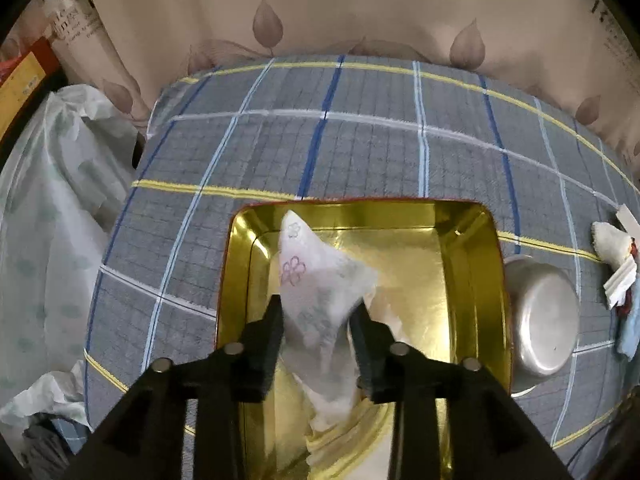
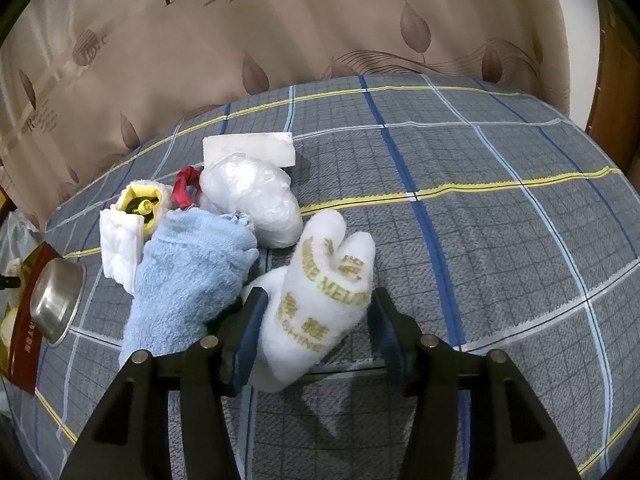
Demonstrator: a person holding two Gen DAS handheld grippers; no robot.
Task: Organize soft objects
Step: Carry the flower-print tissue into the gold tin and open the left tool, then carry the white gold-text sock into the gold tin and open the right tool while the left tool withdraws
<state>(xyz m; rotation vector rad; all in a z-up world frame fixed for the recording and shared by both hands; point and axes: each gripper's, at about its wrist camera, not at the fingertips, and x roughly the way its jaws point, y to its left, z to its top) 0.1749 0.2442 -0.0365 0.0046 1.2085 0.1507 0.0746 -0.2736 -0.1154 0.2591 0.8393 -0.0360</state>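
Note:
In the left wrist view my left gripper (image 1: 318, 312) is shut on a white tissue packet with pink flower prints (image 1: 316, 280) and holds it over the gold tin box (image 1: 484, 264). White soft material (image 1: 340, 412) lies in the box below. In the right wrist view my right gripper (image 2: 316, 312) is open, its jaws on either side of a white rolled towel with gold lettering (image 2: 324, 296) on the plaid cloth. A light blue towel (image 2: 188, 276) lies just to its left, with a plastic-wrapped white bundle (image 2: 256, 200) behind.
A steel bowl (image 1: 540, 316) lies beside the box's right wall; it also shows in the right wrist view (image 2: 56, 300). White foam pieces (image 2: 248, 148), a red scrap (image 2: 184, 188) and a yellow item (image 2: 140, 200) sit in the pile. Curtain hangs behind; plastic bags (image 1: 52, 216) at left.

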